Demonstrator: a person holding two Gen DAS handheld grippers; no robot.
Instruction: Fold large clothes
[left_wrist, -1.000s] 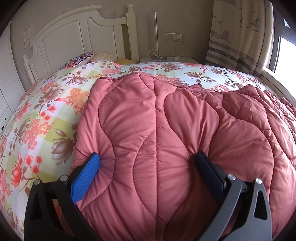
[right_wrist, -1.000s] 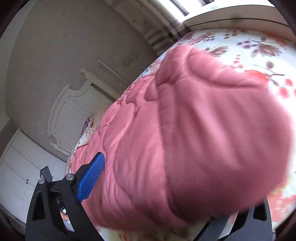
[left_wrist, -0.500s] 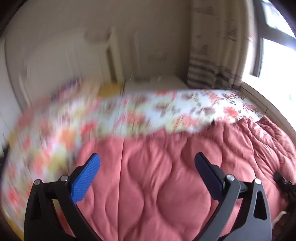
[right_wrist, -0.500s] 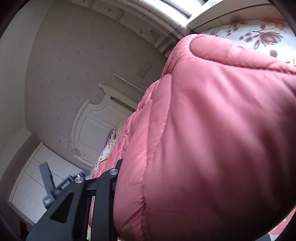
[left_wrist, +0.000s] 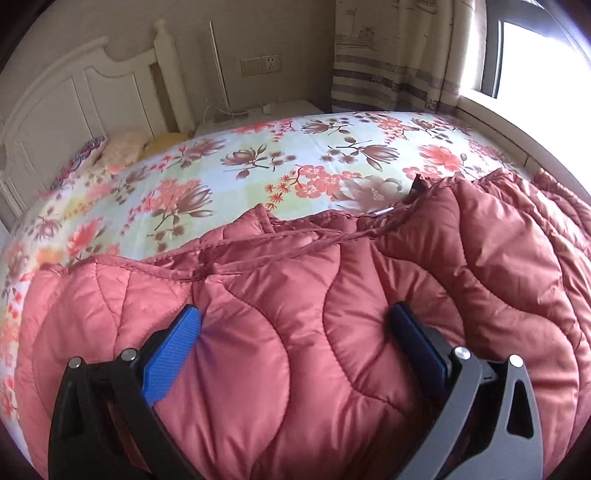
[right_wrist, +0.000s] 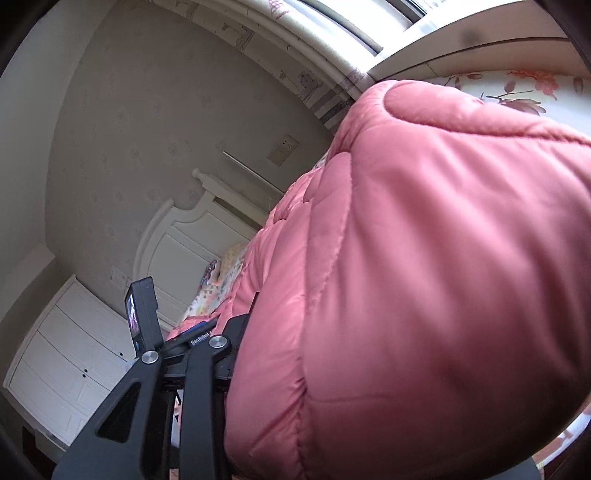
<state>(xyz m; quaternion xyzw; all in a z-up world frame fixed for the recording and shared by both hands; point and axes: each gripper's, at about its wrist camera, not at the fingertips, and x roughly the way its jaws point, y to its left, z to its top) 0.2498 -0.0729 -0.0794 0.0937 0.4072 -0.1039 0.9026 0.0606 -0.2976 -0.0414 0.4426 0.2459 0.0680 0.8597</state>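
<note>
1. My left gripper (left_wrist: 293, 334) stands spread wide, empty, over the pink quilted coat (left_wrist: 332, 332) on the bed (left_wrist: 258, 162).
2. My right gripper (right_wrist: 236, 332), having just reopened slightly, clamps the coat's near fold; its bulk runs far-right.

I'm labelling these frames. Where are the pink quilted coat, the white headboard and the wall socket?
pink quilted coat (left_wrist: 295, 332): left wrist view, on a quilted panel at its middle.
white headboard (left_wrist: 55, 107): left wrist view, on its flat panel.
wall socket (left_wrist: 271, 63): left wrist view, on the plate's face.
</note>
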